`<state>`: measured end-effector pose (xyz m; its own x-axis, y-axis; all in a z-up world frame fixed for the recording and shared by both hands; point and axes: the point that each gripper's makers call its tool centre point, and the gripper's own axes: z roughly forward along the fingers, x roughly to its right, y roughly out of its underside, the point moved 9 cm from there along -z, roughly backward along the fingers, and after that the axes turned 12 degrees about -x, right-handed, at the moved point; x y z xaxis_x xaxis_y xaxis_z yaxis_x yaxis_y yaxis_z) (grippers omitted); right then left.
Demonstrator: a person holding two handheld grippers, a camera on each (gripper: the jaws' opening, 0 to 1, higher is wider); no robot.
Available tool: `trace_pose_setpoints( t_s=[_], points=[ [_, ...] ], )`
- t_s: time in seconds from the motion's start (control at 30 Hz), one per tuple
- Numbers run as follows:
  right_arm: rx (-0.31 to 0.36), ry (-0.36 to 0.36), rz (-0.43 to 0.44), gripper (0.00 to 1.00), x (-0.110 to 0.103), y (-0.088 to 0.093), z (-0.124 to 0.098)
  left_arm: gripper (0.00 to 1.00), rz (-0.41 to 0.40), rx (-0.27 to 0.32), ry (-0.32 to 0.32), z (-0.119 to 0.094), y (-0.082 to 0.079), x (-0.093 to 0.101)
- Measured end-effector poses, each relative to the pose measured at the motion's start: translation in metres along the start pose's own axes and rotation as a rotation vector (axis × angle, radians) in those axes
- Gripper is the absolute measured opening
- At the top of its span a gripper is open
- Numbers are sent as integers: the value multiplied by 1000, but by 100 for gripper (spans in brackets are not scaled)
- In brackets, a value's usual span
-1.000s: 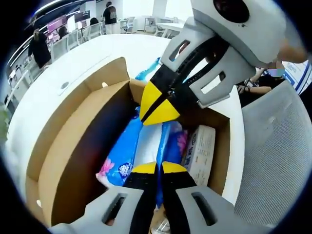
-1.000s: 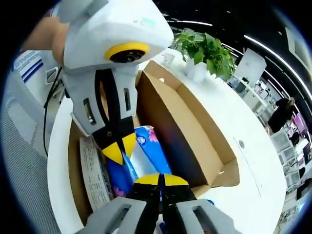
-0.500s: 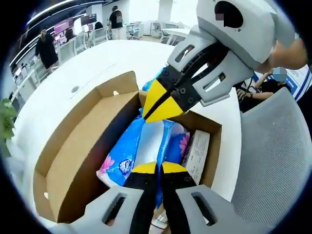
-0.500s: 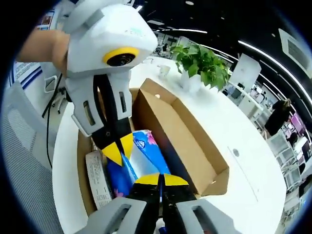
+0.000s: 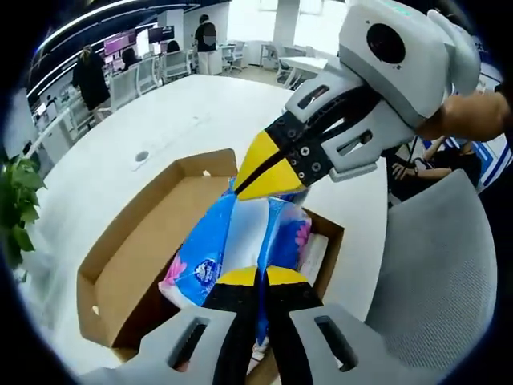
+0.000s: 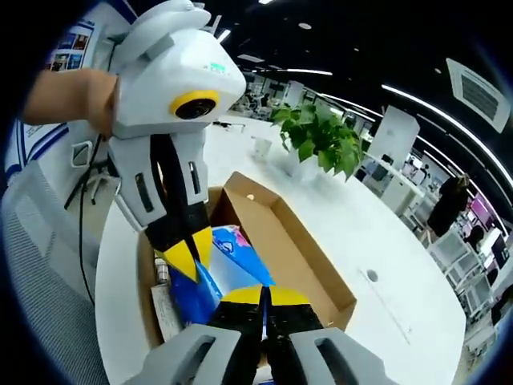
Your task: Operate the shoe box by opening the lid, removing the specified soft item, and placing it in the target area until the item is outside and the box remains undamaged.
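My left gripper [image 5: 258,276] is pressed shut on the near edge of the blue tissue pack [image 5: 232,245], and my right gripper [image 6: 263,295] pinches the same pack [image 6: 227,269] from the opposite end; in the left gripper view the other tool's yellow tips bite the pack's far edge at about twelve o'clock, and in the right gripper view my left tool's tips clamp it at about nine o'clock. The pack hangs between the two pinches, over the open shoe box [image 5: 136,265], which sits on the white table [image 5: 152,128] with its lid folded back. I judge it raised most of the way above the rim, though the fisheye makes that hard to be sure of. It is a floral plastic-wrapped bundle, so I expect it to be light, squashy and a little slick; the film can slide or stretch in the jaws, and the middle will sag if I spread my hands. Holding the sealed end seams, as I do, seems the best purchase. A white printed carton [image 5: 313,257] lies in the box at about three o'clock of the pack, and a potted plant [image 6: 317,136] stands beyond the box [image 6: 309,265] at one o'clock.
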<state>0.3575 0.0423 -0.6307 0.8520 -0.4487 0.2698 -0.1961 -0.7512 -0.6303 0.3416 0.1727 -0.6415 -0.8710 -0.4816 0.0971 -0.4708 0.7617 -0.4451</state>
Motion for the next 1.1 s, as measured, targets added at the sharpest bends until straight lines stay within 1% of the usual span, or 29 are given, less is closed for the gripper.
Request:
trace_pose_setpoints(
  t_s=[0.23,0.3,0.53,0.77,0.93,1.1],
  points=[
    [20,19,18,0,8,1,-19,0,24,10,-10,-9,-14,11],
    [21,27,15,0,9,3,-25,0,25,14,0,-10,-20,13],
    [27,57,40,0,18,12,-42,0,61,14,4,-11,-40,22],
    [28,93,68,0,29,28,-60,0,105,20,19,-5,-62,36],
    [19,122,87,0,36,42,-73,0,138,22,31,2,-80,46],
    [12,145,110,0,42,55,-83,0,170,21,40,8,-93,53]
  ],
)
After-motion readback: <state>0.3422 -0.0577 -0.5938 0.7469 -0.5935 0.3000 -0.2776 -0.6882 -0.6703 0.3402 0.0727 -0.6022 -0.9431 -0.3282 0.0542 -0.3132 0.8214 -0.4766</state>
